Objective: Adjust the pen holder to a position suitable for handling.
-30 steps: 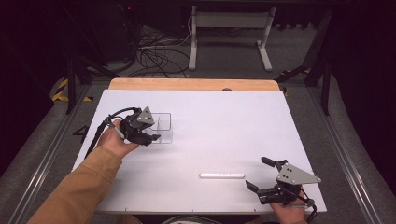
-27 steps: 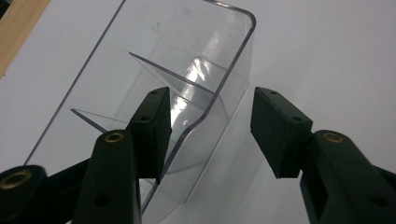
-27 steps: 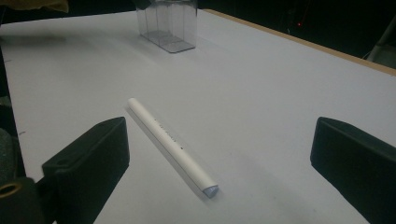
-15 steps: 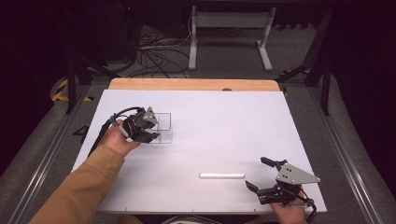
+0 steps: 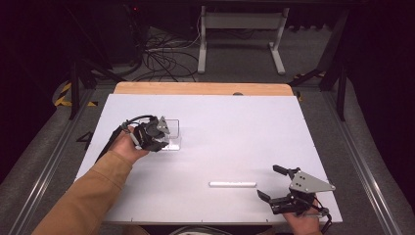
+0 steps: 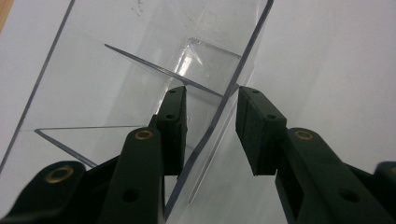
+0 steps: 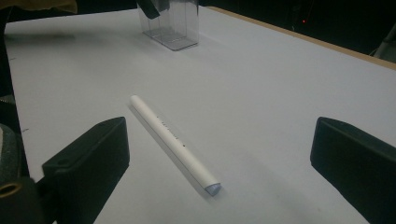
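The white table [image 5: 225,132] carries two things. Near its left edge stands a clear divided box [image 5: 172,134], upright so its open compartments face up. The left gripper [image 6: 210,121] straddles one side wall of the box, one jaw inside and one outside; its jaws have just been closing but the pads do not yet press the wall, likely to steady or lift it. A white pen [image 5: 233,184] lies flat toward the near right corner. The right gripper [image 5: 271,182] rests beside it, jaws wide apart and empty, probably ready to pick it up.
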The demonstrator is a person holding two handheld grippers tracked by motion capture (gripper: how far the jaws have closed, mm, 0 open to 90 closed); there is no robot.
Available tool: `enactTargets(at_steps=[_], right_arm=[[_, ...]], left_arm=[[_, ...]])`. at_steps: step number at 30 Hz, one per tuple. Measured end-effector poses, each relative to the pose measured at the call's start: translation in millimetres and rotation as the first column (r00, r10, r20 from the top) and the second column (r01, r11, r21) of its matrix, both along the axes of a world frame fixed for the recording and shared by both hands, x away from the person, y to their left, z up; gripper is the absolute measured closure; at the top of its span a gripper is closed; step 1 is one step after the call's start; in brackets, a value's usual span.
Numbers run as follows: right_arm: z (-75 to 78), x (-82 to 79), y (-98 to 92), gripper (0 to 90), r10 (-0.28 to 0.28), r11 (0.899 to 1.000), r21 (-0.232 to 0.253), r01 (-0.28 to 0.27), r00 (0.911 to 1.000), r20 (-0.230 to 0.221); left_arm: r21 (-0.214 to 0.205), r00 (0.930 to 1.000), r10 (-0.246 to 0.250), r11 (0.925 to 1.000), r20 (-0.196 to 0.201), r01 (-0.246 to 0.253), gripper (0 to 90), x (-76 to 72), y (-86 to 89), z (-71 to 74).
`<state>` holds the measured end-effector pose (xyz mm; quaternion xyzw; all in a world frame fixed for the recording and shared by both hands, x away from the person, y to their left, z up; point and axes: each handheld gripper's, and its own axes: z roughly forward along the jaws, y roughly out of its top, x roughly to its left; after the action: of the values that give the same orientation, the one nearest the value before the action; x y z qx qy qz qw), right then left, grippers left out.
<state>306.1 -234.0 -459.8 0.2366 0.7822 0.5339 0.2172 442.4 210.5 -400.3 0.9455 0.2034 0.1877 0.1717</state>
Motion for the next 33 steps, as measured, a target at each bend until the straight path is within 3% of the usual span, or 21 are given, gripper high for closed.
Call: enactTargets(at_steps=[6, 8, 10, 13, 18, 23, 27, 33], right_arm=[[-0.2, 0.2, 0.4, 5.0, 0.007, 1.000, 0.000, -0.007, 1.0000, -0.002], [-0.5, 0.2, 1.3, 5.0, 0.017, 1.000, 0.000, -0.017, 0.9998, -0.006], [-0.6, 0.3, 1.6, 5.0, 0.020, 1.000, 0.000, -0.020, 0.9998, -0.007], [-0.5, 0.0, 2.0, 5.0, 0.022, 1.000, -0.003, -0.022, 0.9997, -0.005], [-0.5, 0.0, 1.6, 5.0, 0.027, 1.000, 0.000, -0.027, 0.9996, -0.007], [-0.4, -0.4, 2.4, 5.0, 0.028, 1.000, -0.002, -0.028, 0.9996, -0.003], [-0.4, -0.4, 2.4, 5.0, 0.031, 1.000, -0.003, -0.031, 0.9995, -0.003], [-0.3, -0.8, 1.9, 5.0, 0.035, 0.999, -0.002, -0.035, 0.9994, -0.002]], left_arm=[[0.012, 0.9990, -0.043, 0.9990, -0.014, 0.043, 73.9, -5.0, 2.3, 4.6], [0.032, 0.9964, -0.081, 0.9962, -0.026, 0.081, 85.9, -7.7, 0.4, 5.6], [0.078, 0.9963, -0.085, 0.9934, 0.011, 0.084, 87.9, -12.6, -3.5, 7.1], [0.028, 0.9927, -0.115, 0.9929, -0.037, 0.116, 87.9, -13.1, -4.3, 12.0], [0.013, 0.9857, -0.169, 0.9856, -0.007, 0.169, 88.0, -23.2, -14.7, 22.4], [-0.011, 0.9665, -0.257, 0.9664, -0.004, 0.257, 87.9, -33.0, -31.9, 30.0], [-0.020, 0.9450, -0.327, 0.9450, -0.017, 0.326, 87.9, -37.6, -49.1, 30.6], [-0.020, 0.9256, -0.376, 0.9266, -0.041, 0.376, 86.7, -38.2, -70.6, 28.9]])
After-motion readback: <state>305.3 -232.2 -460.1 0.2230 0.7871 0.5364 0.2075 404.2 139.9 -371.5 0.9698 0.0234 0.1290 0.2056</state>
